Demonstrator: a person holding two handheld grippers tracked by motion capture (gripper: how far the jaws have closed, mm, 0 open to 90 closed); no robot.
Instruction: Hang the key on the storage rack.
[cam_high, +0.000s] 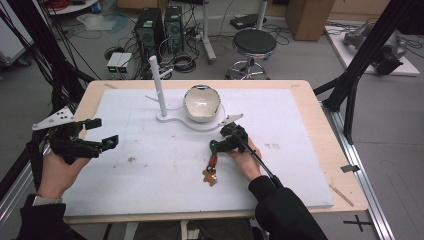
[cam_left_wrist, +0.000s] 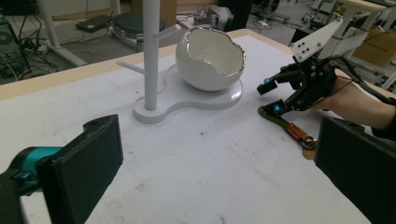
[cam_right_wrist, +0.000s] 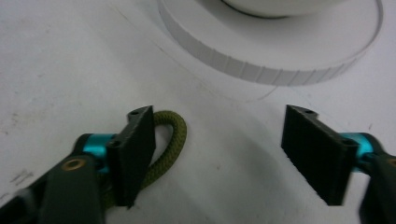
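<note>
My right claw (cam_right_wrist: 219, 158) gapes empty beside the green cord loop (cam_right_wrist: 170, 140), lining up; left claw (cam_high: 97, 132) waits open.

tongs (cam_left_wrist: 205, 172) spread | eggshell bowl (cam_left_wrist: 210, 58) on stand (cam_left_wrist: 187, 100) | keychain (cam_left_wrist: 292, 130) right

bowl (cam_high: 202, 103) on stand (cam_high: 186, 121), keychain (cam_high: 211, 167) perhaps just before
</note>
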